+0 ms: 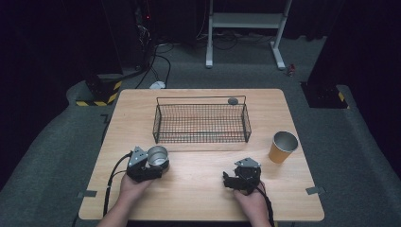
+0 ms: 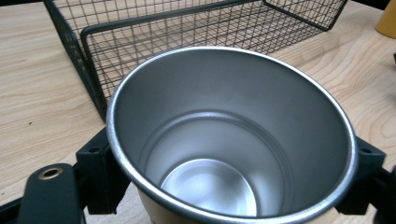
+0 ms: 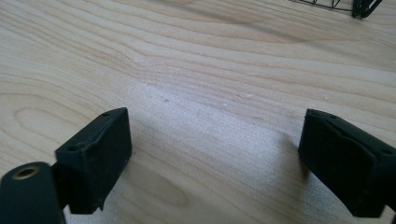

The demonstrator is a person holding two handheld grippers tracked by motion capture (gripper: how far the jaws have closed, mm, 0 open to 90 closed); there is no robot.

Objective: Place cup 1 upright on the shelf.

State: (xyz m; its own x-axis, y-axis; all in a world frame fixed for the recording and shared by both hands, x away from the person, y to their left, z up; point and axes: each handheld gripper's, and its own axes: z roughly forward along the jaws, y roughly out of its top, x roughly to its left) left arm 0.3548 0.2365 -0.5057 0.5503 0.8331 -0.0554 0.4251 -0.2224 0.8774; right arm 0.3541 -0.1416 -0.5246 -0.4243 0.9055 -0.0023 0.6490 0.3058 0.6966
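On the light wooden table (image 1: 198, 189), at its left, the person's left hand (image 1: 132, 187) holds the left gripper (image 1: 150, 170), whose black jaws are clamped on the sides of a round metal-lined cup with a tan outside (image 1: 158, 157); the cup stands upright with its mouth open to the ceiling, just in front of the near left corner of the black wire-mesh basket (image 1: 201, 124); in the left gripper view the cup (image 2: 229, 140) sits between the two jaw pads, one pressing at each flank, and the basket's (image 2: 140, 42) near rim runs close behind the cup's lip, a narrow strip of bare wood between them; to the left of the cup the table runs free to its left edge; the basket lies across the middle of the table, its long side parallel to the near edge, with a small dark round thing (image 1: 232, 100) at its far rim; between the two grippers the wood lies bare; further right, the right hand (image 1: 253, 203) rests the right gripper (image 1: 231, 180) low on the table near the front edge, jaws spread wide apart with nothing between them, bare grain showing in the right gripper view between its fingers (image 3: 93, 158); at the far right a second cup, orange with a metal lining (image 1: 283, 146), stands upright, well apart from the right gripper and near the table's right edge.
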